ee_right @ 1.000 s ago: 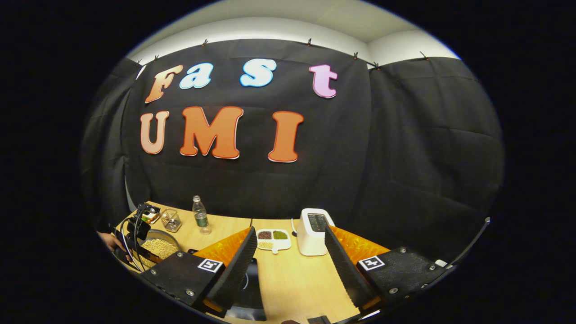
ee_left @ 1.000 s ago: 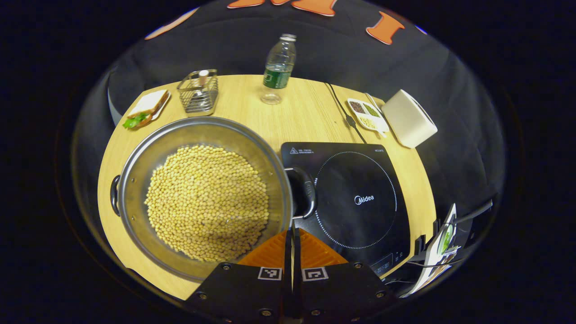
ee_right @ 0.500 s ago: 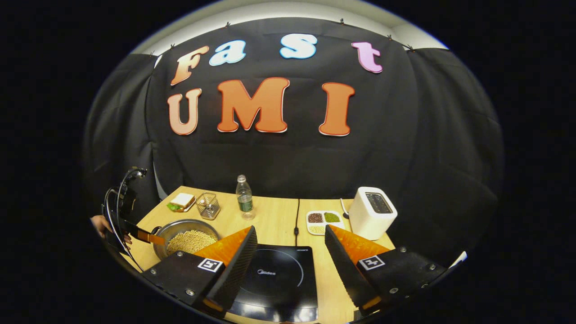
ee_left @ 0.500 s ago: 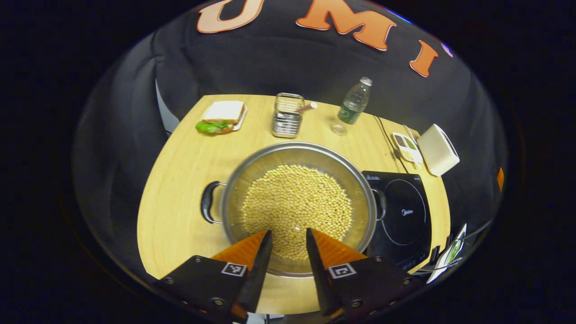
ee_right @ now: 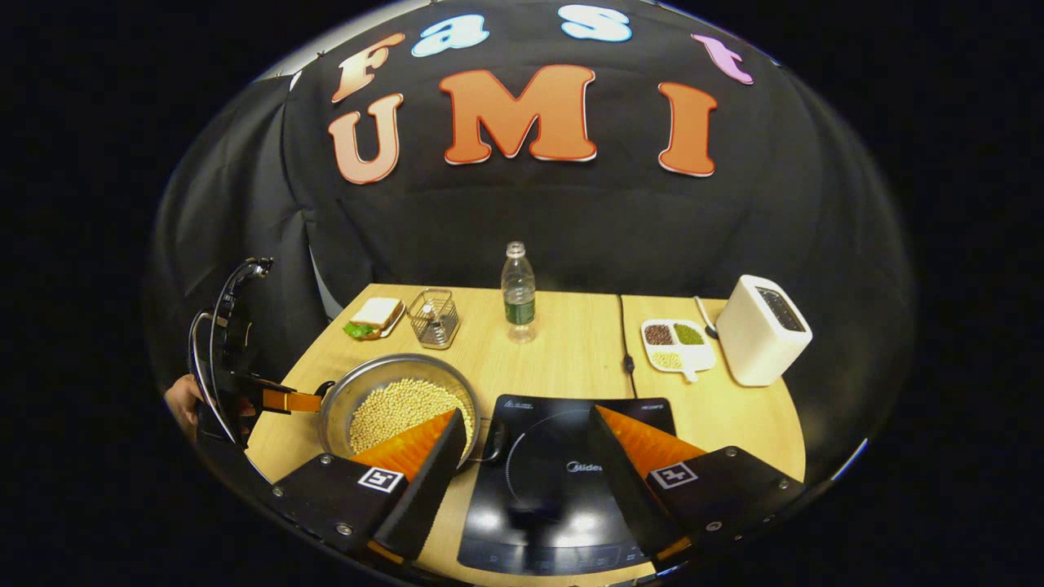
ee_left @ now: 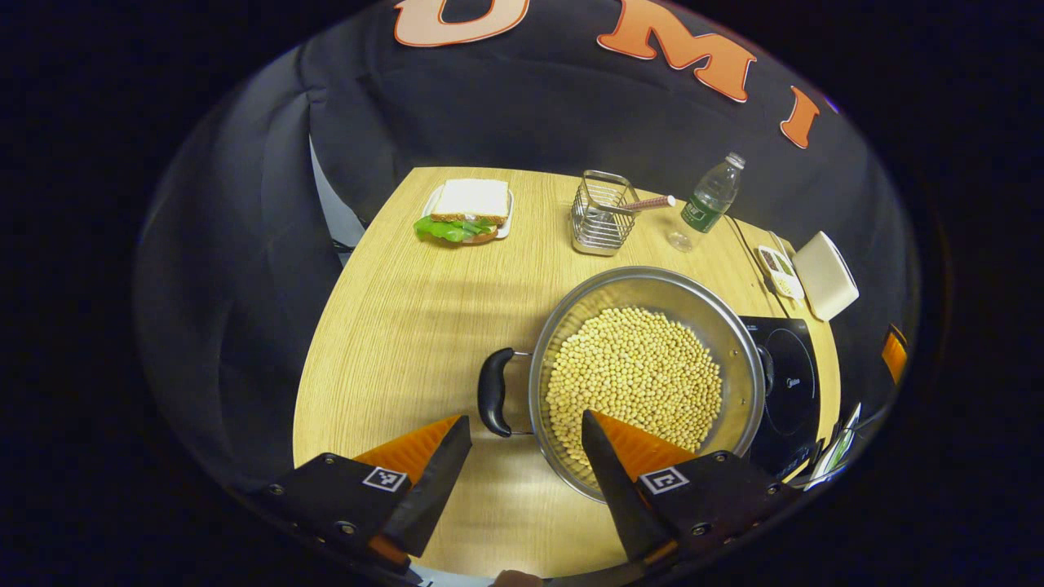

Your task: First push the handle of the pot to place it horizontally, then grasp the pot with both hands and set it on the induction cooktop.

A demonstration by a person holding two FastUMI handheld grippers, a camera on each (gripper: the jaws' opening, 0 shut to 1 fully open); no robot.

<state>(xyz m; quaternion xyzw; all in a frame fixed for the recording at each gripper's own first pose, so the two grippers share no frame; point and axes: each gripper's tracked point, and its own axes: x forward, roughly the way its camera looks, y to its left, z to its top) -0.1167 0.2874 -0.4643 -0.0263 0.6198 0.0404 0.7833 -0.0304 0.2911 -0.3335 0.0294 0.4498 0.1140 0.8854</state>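
Pot [ee_left: 644, 375]: wide, shallow, bare metal, upright on the wooden table, filled with a layer of pale yellow beans. 2 black loop handles, 1 [ee_left: 494, 391] on the side away from the cooktop, the other at the cooktop's edge. Induction cooktop [ee_right: 555, 489]: flat black glass, ring marking, just beside the pot [ee_right: 397, 403], nothing on it.

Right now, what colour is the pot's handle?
Black. The handle on the steel pot shows best in the left gripper view.
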